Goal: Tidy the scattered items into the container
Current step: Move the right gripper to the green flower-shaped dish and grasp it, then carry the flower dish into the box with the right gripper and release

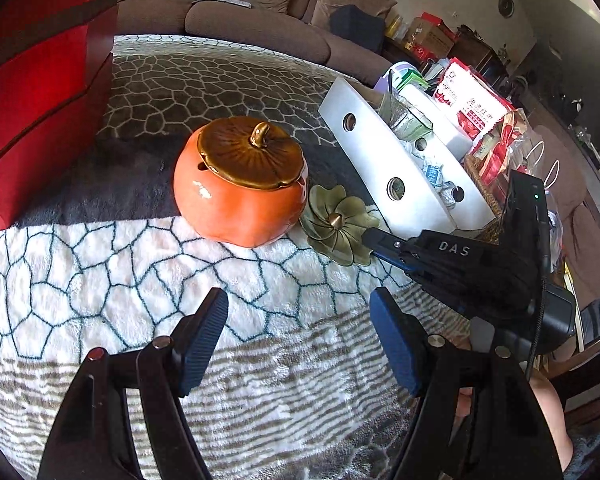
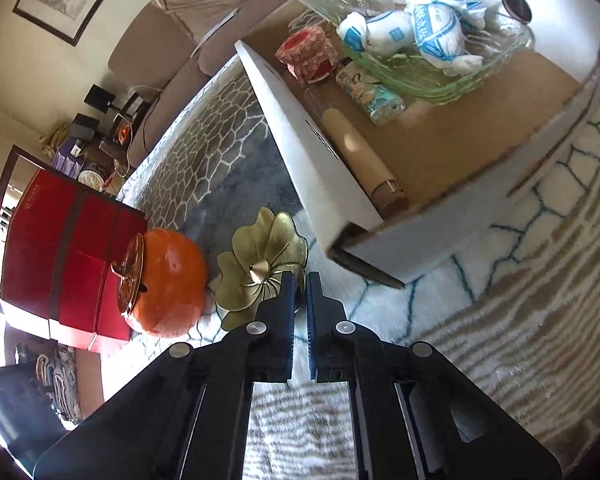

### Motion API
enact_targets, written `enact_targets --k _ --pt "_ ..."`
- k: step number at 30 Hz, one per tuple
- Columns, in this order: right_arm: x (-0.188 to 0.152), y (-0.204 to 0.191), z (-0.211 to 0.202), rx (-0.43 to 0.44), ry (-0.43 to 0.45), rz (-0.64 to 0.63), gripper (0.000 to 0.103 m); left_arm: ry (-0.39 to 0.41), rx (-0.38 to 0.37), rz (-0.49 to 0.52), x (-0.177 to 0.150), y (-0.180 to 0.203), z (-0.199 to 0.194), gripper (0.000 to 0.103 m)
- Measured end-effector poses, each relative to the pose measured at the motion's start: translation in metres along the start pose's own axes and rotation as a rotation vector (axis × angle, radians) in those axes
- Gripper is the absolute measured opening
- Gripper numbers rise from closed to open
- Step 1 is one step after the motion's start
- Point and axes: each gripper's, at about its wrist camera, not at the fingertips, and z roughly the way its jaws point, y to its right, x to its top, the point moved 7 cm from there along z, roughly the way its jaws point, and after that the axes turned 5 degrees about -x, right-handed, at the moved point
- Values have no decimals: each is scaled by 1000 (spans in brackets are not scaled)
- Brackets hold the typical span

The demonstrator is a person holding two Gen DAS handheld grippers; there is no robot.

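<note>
A brass flower-shaped dish (image 1: 338, 226) lies on the patterned rug beside an orange pumpkin-shaped jar (image 1: 240, 182) with a brown lid. My right gripper (image 2: 299, 280) is shut on the dish's (image 2: 260, 264) near rim; in the left wrist view its fingers (image 1: 384, 242) pinch the dish edge. My left gripper (image 1: 298, 316) is open and empty, low over the rug in front of the jar (image 2: 164, 284). The white cardboard box (image 1: 380, 160) stands just behind the dish; its wall (image 2: 300, 148) holds a green glass dish, wrapped packets, a red jar and a bottle.
A red box (image 1: 40, 120) stands at the left, also in the right wrist view (image 2: 64, 256). A brown sofa (image 1: 260, 20) runs along the back. Snack bags (image 1: 476, 108) and a wicker basket sit behind the white box.
</note>
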Motion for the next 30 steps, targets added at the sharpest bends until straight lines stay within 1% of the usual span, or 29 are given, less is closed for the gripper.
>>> enact_targets --k 2,5,10,11,13,14,15,16,17,18,19,20,21,22,24,25,27,30 --pt "-9 6 -4 20 -48 0 5 -9 -15 -16 -1 1 4 74" --pt "-20 14 -8 45 -117 -13 5 -33 -19 -10 -5 7 14 74" --pt "-30 21 -9 74 -199 -36 5 -85 1 33 -18 23 33 74" --pt "-31 21 -9 74 -210 -42 5 -80 16 43 -18 25 35 74" --pt "-34 23 -10 70 -224 -58 5 -74 12 44 -18 29 38 73" --pt "-34 23 -10 70 -231 -65 5 -72 14 43 -17 31 40 71" --pt "-35 22 -9 71 -238 -71 5 -77 14 46 -17 33 41 59" --pt "-35 22 -8 69 -242 -79 5 -87 10 49 -17 35 44 52" --pt "-35 22 -8 62 -247 -92 5 -99 9 53 -18 37 46 37" --pt "-36 21 -9 49 -247 -109 6 -114 14 60 -19 39 49 25" --pt "-34 20 -12 28 -240 -128 6 -119 27 71 -19 40 50 23" --pt "-32 20 -14 5 -227 -149 7 -121 38 75 -19 40 50 17" --pt "-29 20 -17 -13 -213 -166 11 -126 38 70 -20 39 51 11" --pt "-25 20 -18 -25 -202 -177 14 -131 35 62 -20 38 51 9" --pt "-19 21 -16 -31 -198 -184 15 -133 31 49 -20 36 50 9" --pt "-17 21 -14 -30 -205 -189 13 -134 33 52 -20 36 51 9" --pt "-15 20 -14 -27 -204 -200 13 -134 37 51 -20 36 51 9" --pt "-17 15 -14 -28 -204 -238 8 -135 38 52 -21 37 51 9"
